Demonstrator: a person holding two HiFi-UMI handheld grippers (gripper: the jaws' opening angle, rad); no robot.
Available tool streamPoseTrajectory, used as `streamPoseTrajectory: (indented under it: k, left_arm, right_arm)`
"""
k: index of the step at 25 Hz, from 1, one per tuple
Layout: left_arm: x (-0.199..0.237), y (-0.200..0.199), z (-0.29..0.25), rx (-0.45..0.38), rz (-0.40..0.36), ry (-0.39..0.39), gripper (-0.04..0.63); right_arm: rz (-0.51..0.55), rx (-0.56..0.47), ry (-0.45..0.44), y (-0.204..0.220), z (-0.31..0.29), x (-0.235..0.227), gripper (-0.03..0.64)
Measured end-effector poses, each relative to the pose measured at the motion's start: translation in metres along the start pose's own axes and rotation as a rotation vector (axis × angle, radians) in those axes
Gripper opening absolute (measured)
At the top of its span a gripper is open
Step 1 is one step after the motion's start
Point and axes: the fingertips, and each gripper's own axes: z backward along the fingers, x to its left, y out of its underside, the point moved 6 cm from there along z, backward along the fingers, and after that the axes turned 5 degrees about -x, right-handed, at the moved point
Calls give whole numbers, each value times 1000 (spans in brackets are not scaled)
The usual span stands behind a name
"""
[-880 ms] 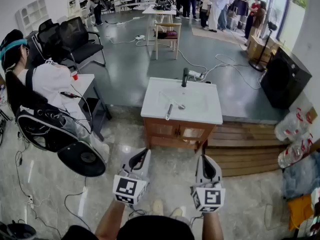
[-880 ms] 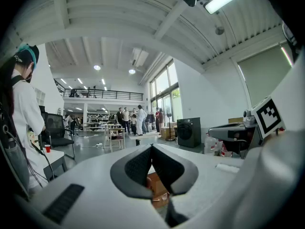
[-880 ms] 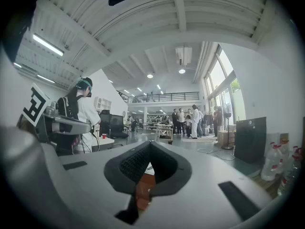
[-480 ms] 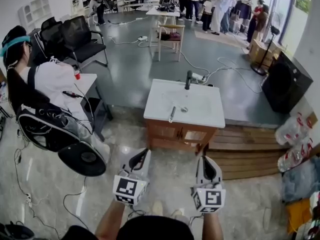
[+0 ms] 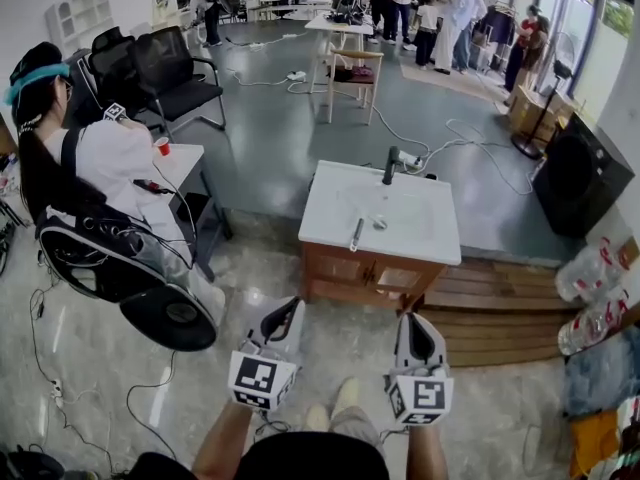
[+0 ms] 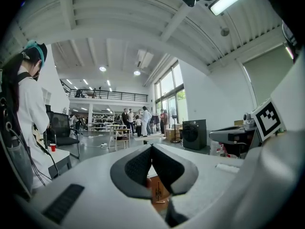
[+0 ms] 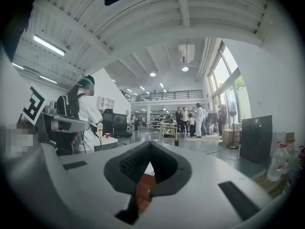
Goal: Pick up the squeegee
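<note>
The squeegee (image 5: 356, 234), a slim grey bar, lies on the white sink top (image 5: 330, 230) beside the basin drain, in front of the black faucet (image 5: 390, 165). The sink sits on a wooden cabinet (image 5: 370, 273). Both grippers hang level over the floor, well short of the cabinet. My left gripper (image 5: 292, 308) and my right gripper (image 5: 413, 320) are both shut with nothing in them. In the left gripper view the left gripper (image 6: 151, 148) has its tips touching, with cabinet wood (image 6: 157, 192) below. The right gripper (image 7: 150, 144) looks the same in its own view.
A seated person (image 5: 90, 168) in white is at the left by a small desk with a red cup (image 5: 162, 146). A black round chair base (image 5: 168, 318) lies on the floor. A wooden step (image 5: 490, 308) and plastic bottles (image 5: 590, 258) are right of the cabinet. Cables cross the floor.
The sink cabinet has drifted right and lower in the head view and looks slightly nearer. Both grippers keep their places in the picture, still shut.
</note>
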Motion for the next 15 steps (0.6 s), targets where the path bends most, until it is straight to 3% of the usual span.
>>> streamPoseTrajectory:
  k: [7,15]
  left_arm:
    - [26,-2,-9,-1,-5,-58,2]
    - [59,2,-57,12,-12,-98,2]
  right_arm:
    - [-4,-2,-60,3,-34,10,-3]
    - [-26,3,-100,16,-105,-2,-3]
